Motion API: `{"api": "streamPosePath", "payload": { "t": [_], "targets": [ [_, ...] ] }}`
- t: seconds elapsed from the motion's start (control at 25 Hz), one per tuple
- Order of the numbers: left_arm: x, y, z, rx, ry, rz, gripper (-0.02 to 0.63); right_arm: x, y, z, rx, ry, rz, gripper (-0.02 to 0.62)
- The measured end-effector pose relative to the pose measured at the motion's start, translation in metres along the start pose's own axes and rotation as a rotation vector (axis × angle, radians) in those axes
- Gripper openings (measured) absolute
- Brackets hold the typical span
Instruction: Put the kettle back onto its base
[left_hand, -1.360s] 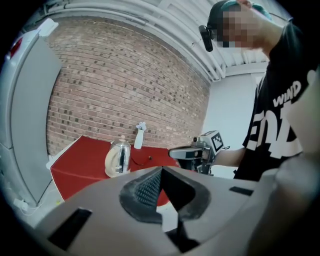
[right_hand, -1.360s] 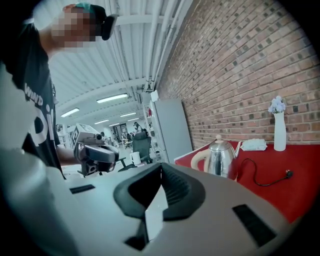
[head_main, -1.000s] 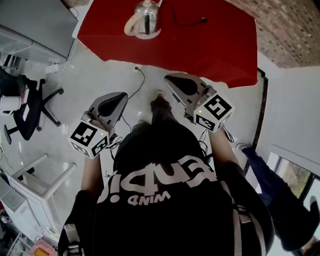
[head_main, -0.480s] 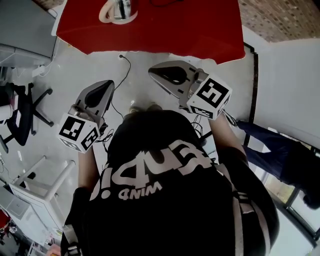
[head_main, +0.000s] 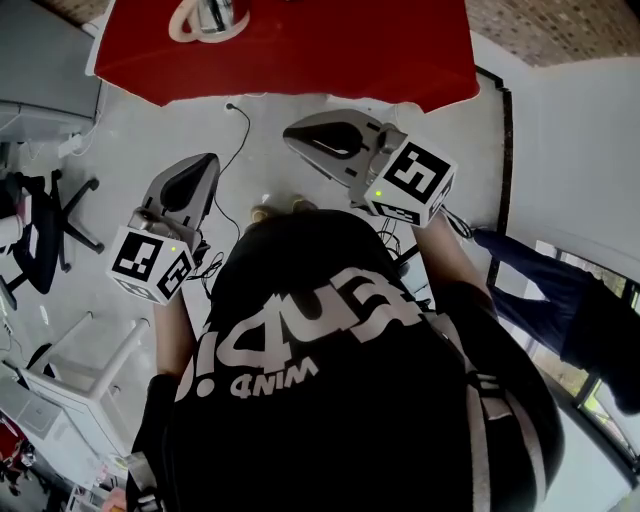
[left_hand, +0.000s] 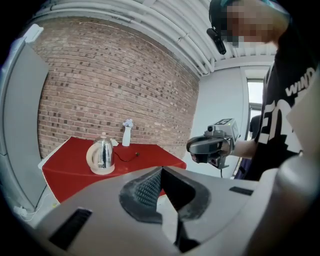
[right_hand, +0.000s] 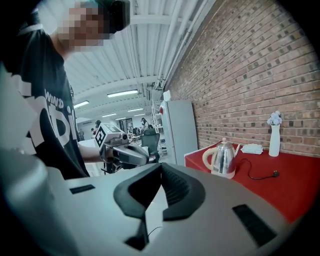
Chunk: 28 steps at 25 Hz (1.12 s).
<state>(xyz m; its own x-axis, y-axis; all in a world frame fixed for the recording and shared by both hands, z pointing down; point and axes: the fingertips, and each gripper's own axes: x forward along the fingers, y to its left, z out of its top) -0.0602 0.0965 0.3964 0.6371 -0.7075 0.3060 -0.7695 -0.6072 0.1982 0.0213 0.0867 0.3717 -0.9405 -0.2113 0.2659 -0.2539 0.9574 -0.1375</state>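
A steel kettle (head_main: 207, 15) with a cream handle stands on its cream base near the left end of the red table (head_main: 330, 55). It also shows in the left gripper view (left_hand: 102, 156) and the right gripper view (right_hand: 223, 159). Its black cord runs to a loose plug (right_hand: 274, 173) lying on the cloth. My left gripper (head_main: 210, 158) (left_hand: 161, 169) and right gripper (head_main: 288, 130) (right_hand: 161, 165) hang over the floor, short of the table's front edge. Both are shut, with nothing between the jaws.
A white vase (left_hand: 127, 134) and a folded white cloth (right_hand: 251, 148) sit behind the kettle by the brick wall. A black office chair (head_main: 45, 215) and a grey cabinet (head_main: 40, 60) stand left. Cables (head_main: 235, 125) trail on the floor. Another person's leg (head_main: 545, 295) is at the right.
The table and kettle have slid up and to the left in the head view. Both grippers stay shut and empty, and the right one has shifted left.
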Motion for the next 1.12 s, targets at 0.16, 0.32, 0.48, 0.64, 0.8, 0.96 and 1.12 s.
{"api": "streamPosePath", "payload": {
  "t": [0.16, 0.32, 0.48, 0.64, 0.8, 0.96, 1.12],
  "targets": [
    [0.002, -0.007, 0.001, 0.01, 0.0, 0.0, 0.008, -0.006, 0.003, -0.002, 0.0, -0.005, -0.002, 0.023],
    [0.001, -0.011, 0.001, 0.02, -0.001, 0.005, 0.008, -0.011, 0.008, -0.003, -0.006, -0.004, 0.001, 0.023],
    [-0.001, -0.016, 0.001, 0.021, -0.001, 0.005, 0.008, -0.016, 0.012, -0.003, -0.015, 0.002, 0.008, 0.023],
    [0.002, -0.016, 0.0, 0.023, 0.003, 0.002, 0.008, -0.015, 0.012, -0.004, -0.017, 0.004, 0.017, 0.023],
    [0.001, -0.016, -0.001, 0.027, 0.007, -0.003, 0.008, -0.014, 0.013, -0.005, -0.016, 0.007, 0.014, 0.023],
    [0.001, -0.014, -0.003, 0.031, 0.016, -0.005, 0.008, -0.012, 0.012, -0.006, -0.018, 0.011, 0.015, 0.023],
    [0.003, -0.012, -0.002, 0.035, 0.018, -0.01, 0.008, -0.01, 0.011, -0.006, -0.019, 0.017, 0.015, 0.023]
  ]
}}
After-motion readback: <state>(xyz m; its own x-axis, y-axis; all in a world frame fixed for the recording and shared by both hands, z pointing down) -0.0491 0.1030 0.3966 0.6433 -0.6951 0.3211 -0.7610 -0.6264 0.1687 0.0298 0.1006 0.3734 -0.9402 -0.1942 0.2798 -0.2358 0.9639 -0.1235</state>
